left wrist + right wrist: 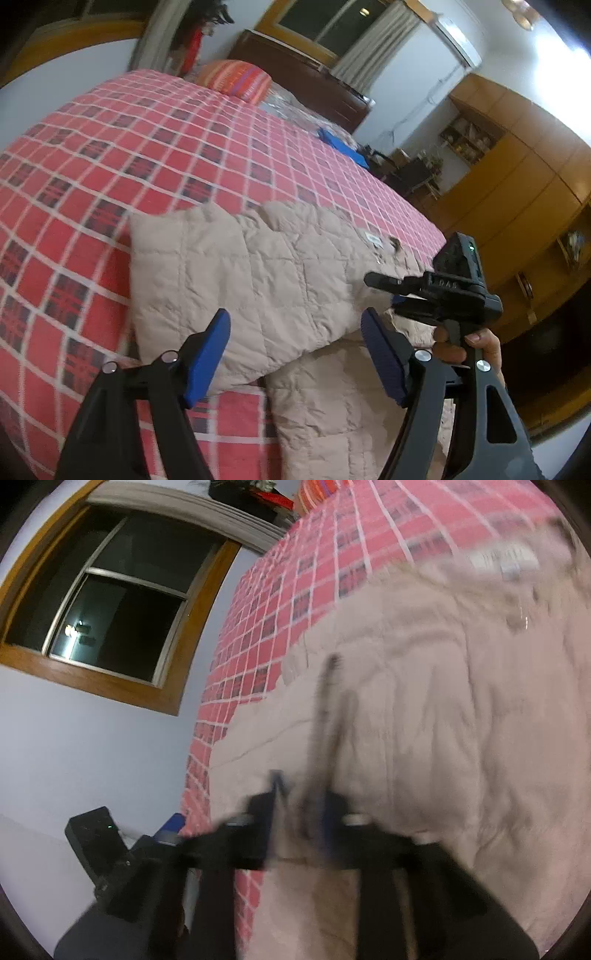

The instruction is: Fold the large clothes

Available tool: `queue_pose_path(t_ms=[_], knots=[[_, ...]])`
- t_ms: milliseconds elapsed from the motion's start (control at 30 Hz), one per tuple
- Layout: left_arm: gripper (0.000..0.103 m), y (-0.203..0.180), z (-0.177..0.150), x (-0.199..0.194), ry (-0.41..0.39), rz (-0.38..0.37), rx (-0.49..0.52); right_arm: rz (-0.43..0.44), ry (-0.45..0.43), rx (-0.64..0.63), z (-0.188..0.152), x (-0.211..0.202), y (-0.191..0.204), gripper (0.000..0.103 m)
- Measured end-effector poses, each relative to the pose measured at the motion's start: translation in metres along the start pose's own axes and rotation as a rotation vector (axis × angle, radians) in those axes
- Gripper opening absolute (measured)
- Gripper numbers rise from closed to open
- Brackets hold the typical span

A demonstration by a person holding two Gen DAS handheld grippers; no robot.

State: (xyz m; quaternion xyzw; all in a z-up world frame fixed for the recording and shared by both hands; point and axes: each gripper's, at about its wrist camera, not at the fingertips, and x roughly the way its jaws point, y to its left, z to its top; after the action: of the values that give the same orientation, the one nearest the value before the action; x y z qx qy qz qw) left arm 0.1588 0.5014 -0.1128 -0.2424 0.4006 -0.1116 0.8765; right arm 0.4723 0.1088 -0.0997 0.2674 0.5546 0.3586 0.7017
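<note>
Lying across the near part of a bed [110, 155] covered with a red checked spread, a beige quilted jacket [258, 273] is shown partly folded, one panel already laid over the rest and a lower part trailing toward the bed's near edge. The left gripper [295, 354] is held above the jacket with its blue pads [207, 358] spread wide and nothing between them. The right gripper [301, 805] is seen, through motion blur, closed on a bunched ridge of the jacket near a dark strip that may be a zipper; the same tool appears at the right of the left view, held by a hand [476, 347]. A striped pillow [236, 79] and a blue object [340, 144] lie well apart at the far end of the bed.

The jacket is judged to be light, soft and puffy, with a smooth shell that may slip between the pads. Springing back of the padded layers is to be expected, so folds may need to be pressed flat. A hold is best taken at a stitched edge, hem or seam, where the filling is thinner and the fabric firmer, rather than on a padded square.
</note>
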Motion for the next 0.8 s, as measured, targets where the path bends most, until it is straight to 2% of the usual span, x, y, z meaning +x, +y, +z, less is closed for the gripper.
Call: queue_pose_path(t_ms=[200,333,467,633,800], knots=[[0.075,0.001,0.005,-0.013,-0.03,-0.007,-0.008,-0.098,-0.115,-0.116,0.015,-0.055,0.03,0.005],[0.075,-0.007,0.011,-0.008,-0.034,-0.023,0.005,-0.178,-0.235,-0.154,0.026,-0.117,0.04,0.005],[0.075,-0.018,0.017,0.001,-0.033,-0.045,0.014,-0.316,-0.375,-0.215,0.021,-0.18,0.044,0.005],[0.075,-0.033,0.022,0.021,-0.015,-0.077,0.033,-0.402,-0.489,-0.236,-0.005,-0.232,0.024,0.005],[0.075,-0.052,0.021,0.042,0.015,-0.103,0.06,-0.451,-0.492,-0.173,-0.021,-0.245,-0.028,0.005]])
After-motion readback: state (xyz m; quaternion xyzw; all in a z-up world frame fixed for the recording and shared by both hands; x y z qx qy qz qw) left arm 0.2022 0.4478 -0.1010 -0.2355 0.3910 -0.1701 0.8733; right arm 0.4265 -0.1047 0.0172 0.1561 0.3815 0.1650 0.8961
